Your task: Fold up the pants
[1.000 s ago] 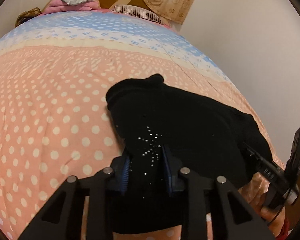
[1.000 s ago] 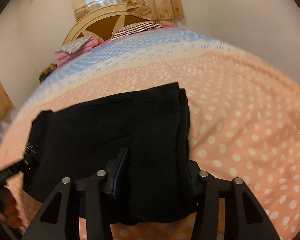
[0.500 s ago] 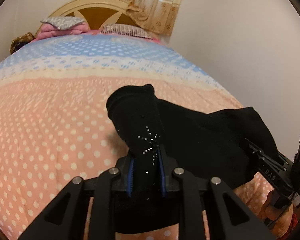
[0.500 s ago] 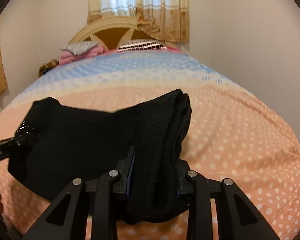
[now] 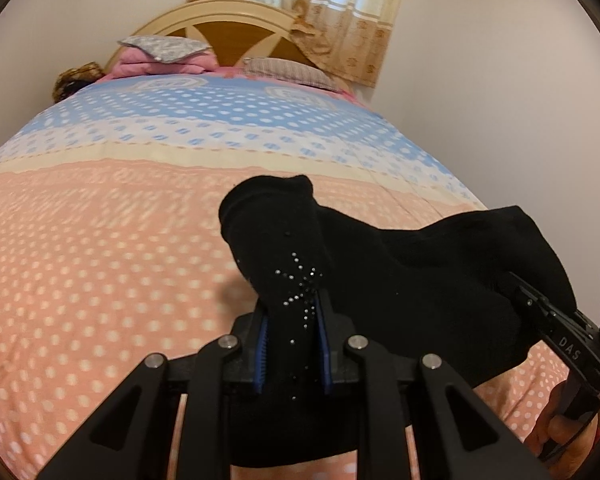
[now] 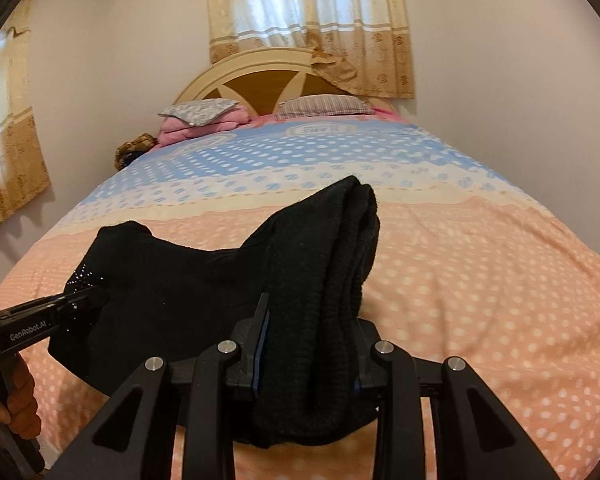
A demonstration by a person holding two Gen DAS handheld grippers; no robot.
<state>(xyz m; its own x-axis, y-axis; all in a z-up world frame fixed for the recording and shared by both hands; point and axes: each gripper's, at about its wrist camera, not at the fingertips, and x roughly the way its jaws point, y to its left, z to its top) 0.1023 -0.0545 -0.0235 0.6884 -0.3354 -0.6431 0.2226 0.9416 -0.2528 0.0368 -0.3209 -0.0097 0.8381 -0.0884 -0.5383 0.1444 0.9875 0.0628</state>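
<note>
Black pants (image 5: 428, 272) with a small rhinestone star hang lifted above the pink end of the bed, stretched between my two grippers. My left gripper (image 5: 292, 320) is shut on the end with the rhinestones; that end droops over its fingers. My right gripper (image 6: 308, 340) is shut on the other, ribbed bunched end (image 6: 340, 248). The right gripper also shows at the right edge of the left wrist view (image 5: 556, 320), and the left gripper at the left edge of the right wrist view (image 6: 80, 300). The cloth sags between them.
The bed (image 6: 480, 280) has a dotted pink and blue cover. Pillows (image 6: 324, 105) and a folded pink blanket (image 6: 204, 122) lie at the headboard (image 6: 260, 80). A wall stands close on the right, curtains (image 6: 308, 20) behind.
Both grippers have risen and tilted up with the pants, lifting the cloth off the bed. Their jaws have closed tighter on the bunched ends.
</note>
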